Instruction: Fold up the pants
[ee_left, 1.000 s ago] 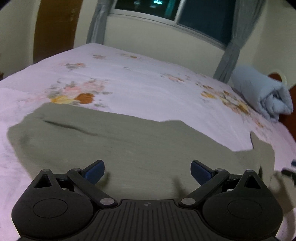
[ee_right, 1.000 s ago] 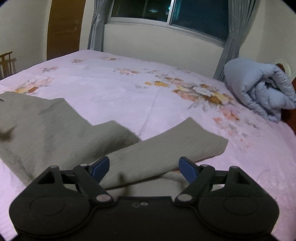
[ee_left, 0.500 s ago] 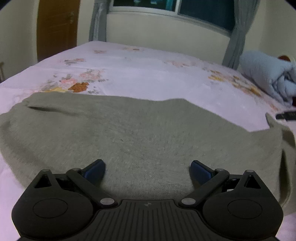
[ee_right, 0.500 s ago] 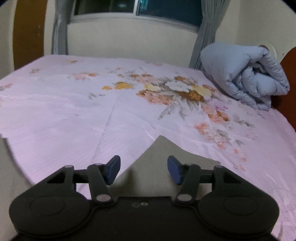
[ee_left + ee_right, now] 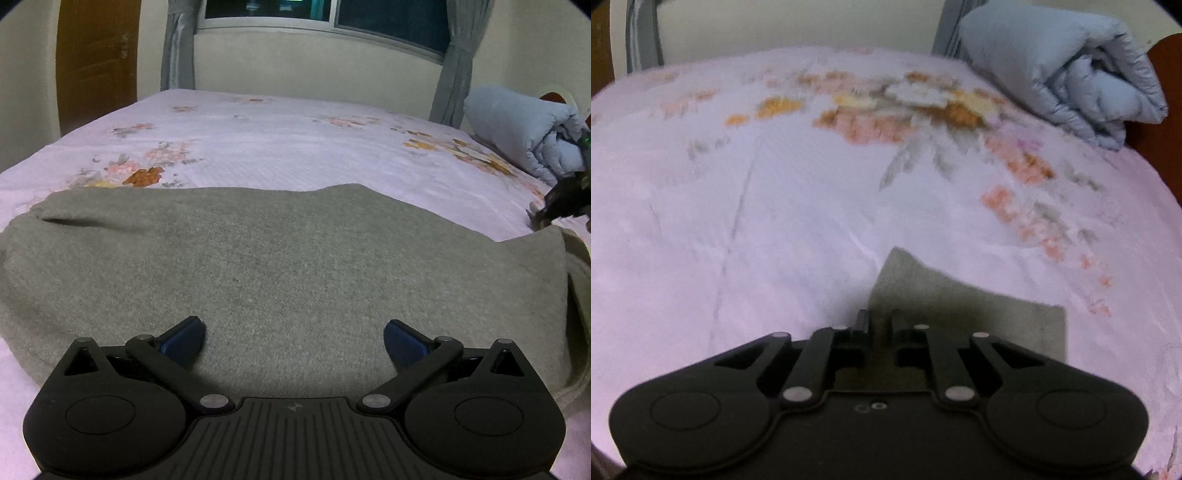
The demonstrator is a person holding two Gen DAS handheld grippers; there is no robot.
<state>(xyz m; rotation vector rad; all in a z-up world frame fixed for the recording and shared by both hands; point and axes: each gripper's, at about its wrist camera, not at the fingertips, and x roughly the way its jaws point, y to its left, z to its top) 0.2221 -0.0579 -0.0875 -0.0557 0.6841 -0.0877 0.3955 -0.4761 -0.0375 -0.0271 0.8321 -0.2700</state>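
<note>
Grey-green pants point(image 5: 280, 266) lie spread across the near part of the bed. My left gripper point(image 5: 293, 338) is open, low over the pants, with the cloth between and under its blue fingertips point(image 5: 184, 338). In the right wrist view a corner of the pants point(image 5: 960, 306) lies on the sheet, and my right gripper point(image 5: 881, 325) is shut on its edge. The right gripper also shows at the far right of the left wrist view point(image 5: 569, 199).
The bed has a pink floral sheet point(image 5: 295, 140). A rolled light-blue duvet point(image 5: 1067, 62) lies at the far right by a wooden headboard point(image 5: 1167, 85). A window with grey curtains point(image 5: 454, 62) and a wooden door point(image 5: 96, 62) are beyond the bed.
My right gripper has closed from open onto the pants corner. My left gripper has come down closer to the pants and stays open.
</note>
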